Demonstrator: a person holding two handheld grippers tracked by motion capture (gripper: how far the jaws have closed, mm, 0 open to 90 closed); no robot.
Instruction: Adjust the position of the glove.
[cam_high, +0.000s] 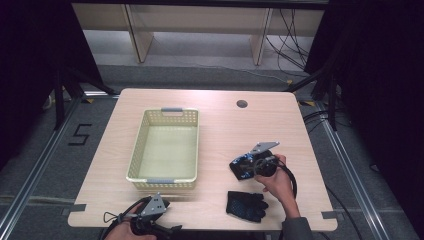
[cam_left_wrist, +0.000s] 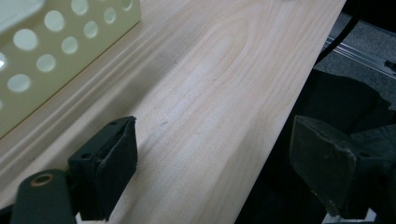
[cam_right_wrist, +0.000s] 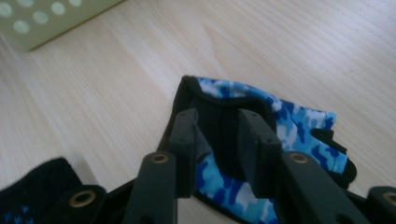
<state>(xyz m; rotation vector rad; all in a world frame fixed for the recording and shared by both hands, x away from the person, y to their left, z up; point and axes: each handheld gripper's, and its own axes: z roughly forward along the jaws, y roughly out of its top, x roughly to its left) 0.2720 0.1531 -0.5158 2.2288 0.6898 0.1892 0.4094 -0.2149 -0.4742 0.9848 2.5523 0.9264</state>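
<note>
A blue camouflage glove (cam_high: 239, 169) (cam_right_wrist: 299, 126) lies on the wooden table to the right of the basket. My right gripper (cam_high: 249, 165) (cam_right_wrist: 217, 116) hangs right over its black cuff, jaws partly apart with the dark cuff fabric in the gap; the pads do not press on it. A black glove (cam_high: 245, 205) (cam_right_wrist: 32, 186) lies flat nearer the front edge, just below the right hand. My left gripper (cam_high: 157, 205) (cam_left_wrist: 215, 135) rests at the table's front edge below the basket, jaws wide apart with nothing between them.
A pale yellow perforated basket (cam_high: 165, 111) (cam_left_wrist: 46, 56) (cam_right_wrist: 42, 23) stands empty at the table's left middle. A round cable hole (cam_high: 242, 103) sits near the far edge. Bare wood (cam_high: 230, 130) lies between basket and gloves. Cables trail from both grippers.
</note>
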